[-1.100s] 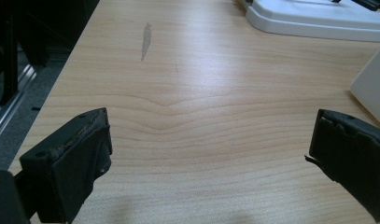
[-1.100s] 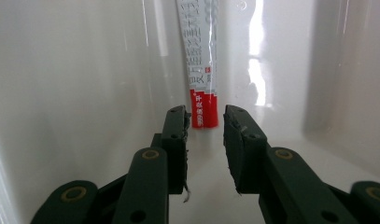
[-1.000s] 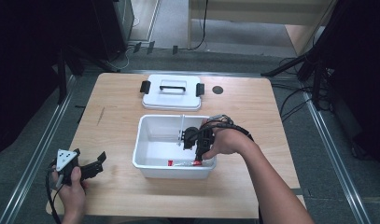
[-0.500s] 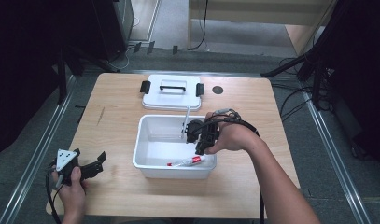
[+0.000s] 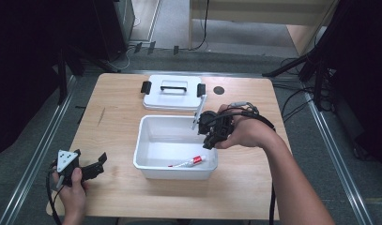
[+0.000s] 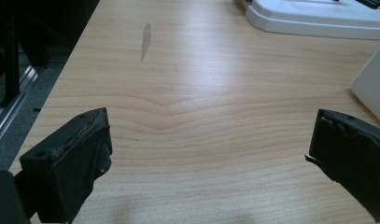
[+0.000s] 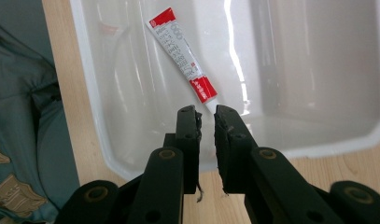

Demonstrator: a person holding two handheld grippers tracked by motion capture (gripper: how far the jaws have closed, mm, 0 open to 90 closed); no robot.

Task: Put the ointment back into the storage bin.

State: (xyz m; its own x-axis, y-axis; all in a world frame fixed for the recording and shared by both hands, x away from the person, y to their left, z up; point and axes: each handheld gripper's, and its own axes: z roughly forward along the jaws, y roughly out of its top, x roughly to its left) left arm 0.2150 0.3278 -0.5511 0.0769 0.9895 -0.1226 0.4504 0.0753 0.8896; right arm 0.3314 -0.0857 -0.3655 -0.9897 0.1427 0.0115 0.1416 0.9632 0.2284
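The right forearm reaches in from the near right edge, bent at the wrist so the right hand (image 5: 245, 133) hangs over the right rim of the tub (image 5: 146, 129), holding the right tool (image 5: 211, 136) with its nose pointing down and toward the person. In the right gripper view its jaws stand almost together with a thin slit between them and nothing in it — closed on air, above the tub's rim. The left hand (image 5: 71, 185) rests at the near left corner of the bench (image 5: 118, 117), forearm coming straight up from the near edge, and the left tool (image 5: 98, 165) lies low there, aimed to the right; in the left gripper view its jaws (image 6: 66, 172) stand wide apart over bare wood, empty. The tube (image 5: 187, 163) lies flat on the tub's floor by the near wall, toward the right — white, with a red band at each end and small print between, its cap end pointing toward the right tool's tips. A thin white strip (image 5: 199, 111) stands slanted against the tub's far right rim, just beside the right tool. The lid (image 5: 172, 96), white with a black handle and black clips, lies flat beyond the tub, apart from it.
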